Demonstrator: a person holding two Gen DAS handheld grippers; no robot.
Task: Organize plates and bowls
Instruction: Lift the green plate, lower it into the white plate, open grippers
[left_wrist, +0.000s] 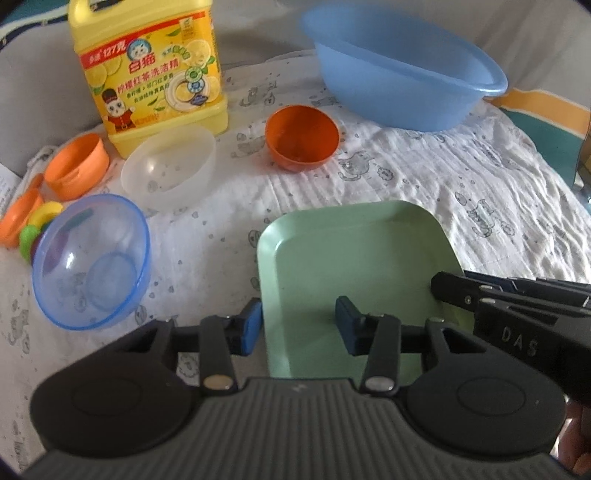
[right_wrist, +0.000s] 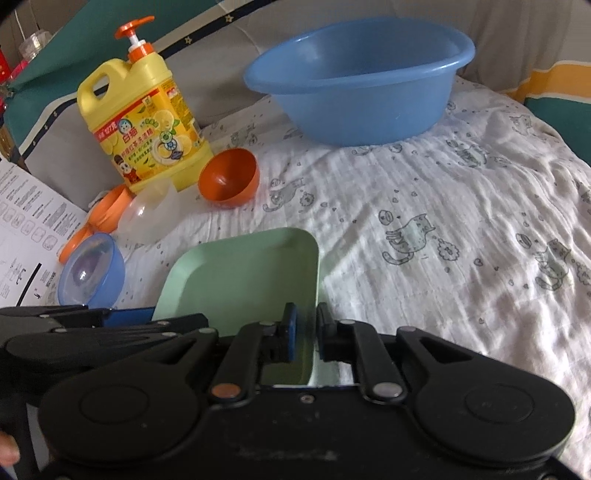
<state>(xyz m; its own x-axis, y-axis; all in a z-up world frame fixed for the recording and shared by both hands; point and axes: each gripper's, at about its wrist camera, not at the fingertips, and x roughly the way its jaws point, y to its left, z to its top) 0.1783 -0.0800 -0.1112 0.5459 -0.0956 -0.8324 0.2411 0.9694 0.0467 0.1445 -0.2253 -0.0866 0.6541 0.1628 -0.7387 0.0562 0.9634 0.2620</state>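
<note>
A square green plate (left_wrist: 351, 258) is held off the printed cloth. My right gripper (right_wrist: 306, 332) is shut on the plate's right rim (right_wrist: 314, 280); it shows at the plate's right edge in the left wrist view (left_wrist: 454, 291). My left gripper (left_wrist: 299, 325) is open, its jaws straddling the plate's left rim without pinching it. A clear blue bowl (left_wrist: 92, 262), a clear white bowl (left_wrist: 170, 166) and an orange bowl (left_wrist: 301, 138) lie on the cloth to the left and behind. A big blue basin (left_wrist: 402, 70) stands at the back.
A yellow detergent jug (left_wrist: 147, 70) stands at the back left. Orange lids (left_wrist: 77, 166) and a coloured ring toy (left_wrist: 37, 225) lie at the far left. A printed sheet (right_wrist: 26, 229) lies beyond them. Wrinkled cloth (right_wrist: 461, 240) stretches to the right.
</note>
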